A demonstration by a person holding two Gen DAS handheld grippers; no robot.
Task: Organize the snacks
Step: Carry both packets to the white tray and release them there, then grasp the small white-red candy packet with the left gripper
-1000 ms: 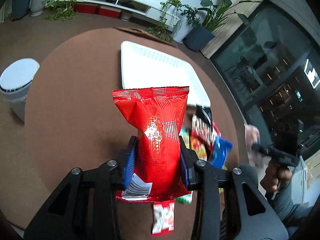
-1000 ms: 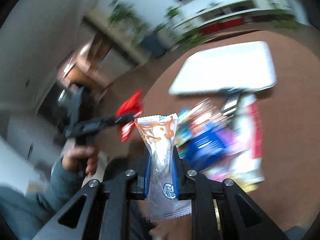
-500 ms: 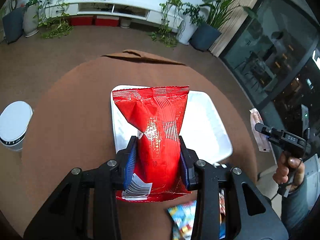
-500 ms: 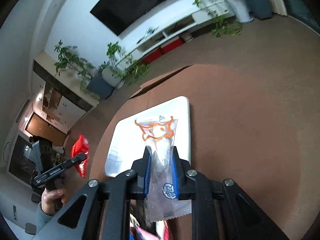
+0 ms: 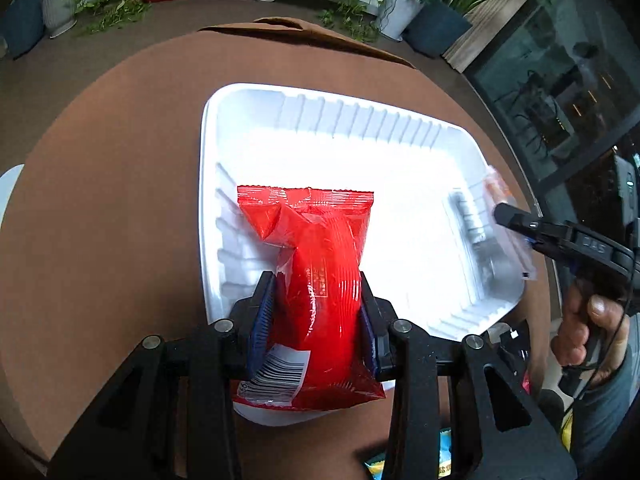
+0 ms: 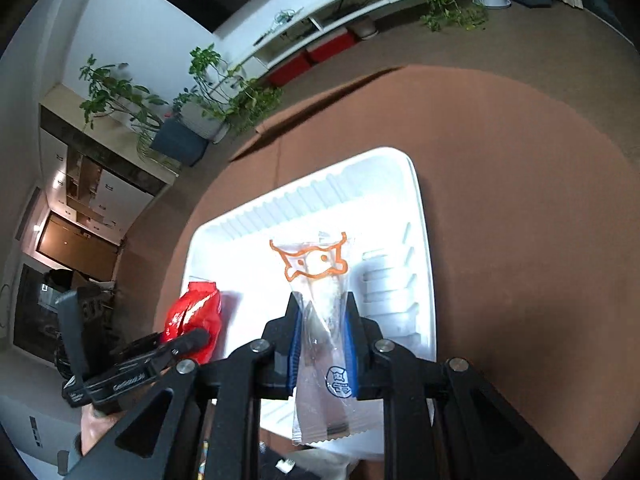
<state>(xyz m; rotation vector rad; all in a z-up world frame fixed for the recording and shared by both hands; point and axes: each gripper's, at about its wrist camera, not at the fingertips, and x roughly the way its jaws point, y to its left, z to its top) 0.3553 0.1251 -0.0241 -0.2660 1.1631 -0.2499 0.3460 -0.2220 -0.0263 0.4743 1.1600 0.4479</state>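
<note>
My left gripper [image 5: 318, 312] is shut on a red snack bag [image 5: 316, 264], which it holds upright over the near left part of a white ribbed tray [image 5: 360, 120]. The right gripper [image 6: 322, 332] is shut on a clear packet with an orange drawing [image 6: 316, 280], above the tray's [image 6: 420, 208] near side. In the left wrist view the right gripper [image 5: 520, 228] comes in from the right with the clear packet [image 5: 500, 216] over the tray's right rim. In the right wrist view the left gripper [image 6: 192, 340] shows at the lower left with the red bag [image 6: 196, 316].
The tray lies on a round brown table [image 5: 100, 200]. Several loose snack packets [image 5: 448, 456] peek out at the near edge, under the grippers. A person's hand [image 5: 580, 328] holds the right gripper. Potted plants [image 5: 436, 8], a low white shelf and a white bin stand around the table.
Both grippers have moved forward from the snack pile to above the tray, each keeping its packet. The tray now fills the middle of both views, and the right gripper has drawn close to its right rim.
</note>
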